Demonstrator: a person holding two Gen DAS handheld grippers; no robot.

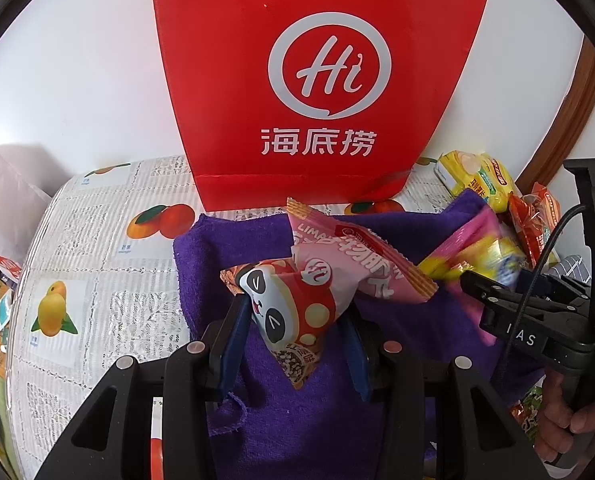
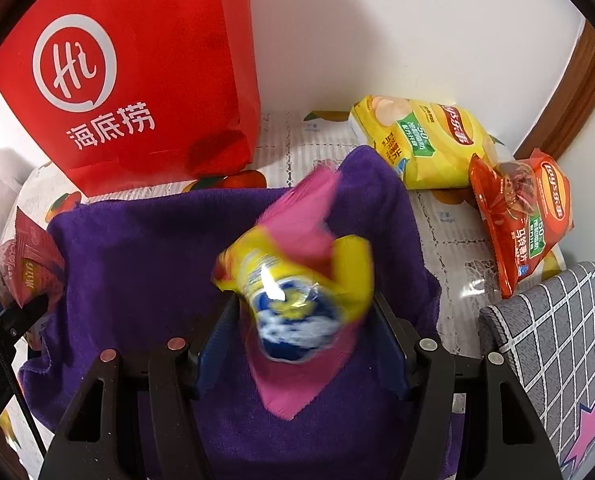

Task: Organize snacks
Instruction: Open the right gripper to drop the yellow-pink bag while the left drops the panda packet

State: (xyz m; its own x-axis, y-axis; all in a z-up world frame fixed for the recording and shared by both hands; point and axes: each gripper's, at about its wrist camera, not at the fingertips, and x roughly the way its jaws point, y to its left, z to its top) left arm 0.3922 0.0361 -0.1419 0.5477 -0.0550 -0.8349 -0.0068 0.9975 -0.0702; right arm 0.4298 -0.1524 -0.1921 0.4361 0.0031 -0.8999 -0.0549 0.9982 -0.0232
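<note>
My left gripper [image 1: 293, 314] is shut on a red-and-white panda snack pack [image 1: 297, 312], held above a purple towel [image 1: 297, 420]. A pink snack pack [image 1: 361, 264] lies against the panda pack's top; I cannot tell whether the jaws hold it too. My right gripper [image 2: 305, 304] is shut on a blurred pink, yellow and blue snack pack [image 2: 297, 280] over the same towel [image 2: 137, 260]. In the left wrist view that pack [image 1: 481, 252] shows at the right. A red paper bag [image 1: 317, 80] [image 2: 137, 80] stands upright behind the towel.
A yellow chips bag [image 2: 429, 140] and an orange-red chips bag [image 2: 521, 216] lie right of the towel by the wall. A grey checked cushion [image 2: 557, 340] sits at the right edge. The fruit-print tablecloth [image 1: 77, 260] spreads to the left. A hand [image 1: 569, 412] grips the right tool.
</note>
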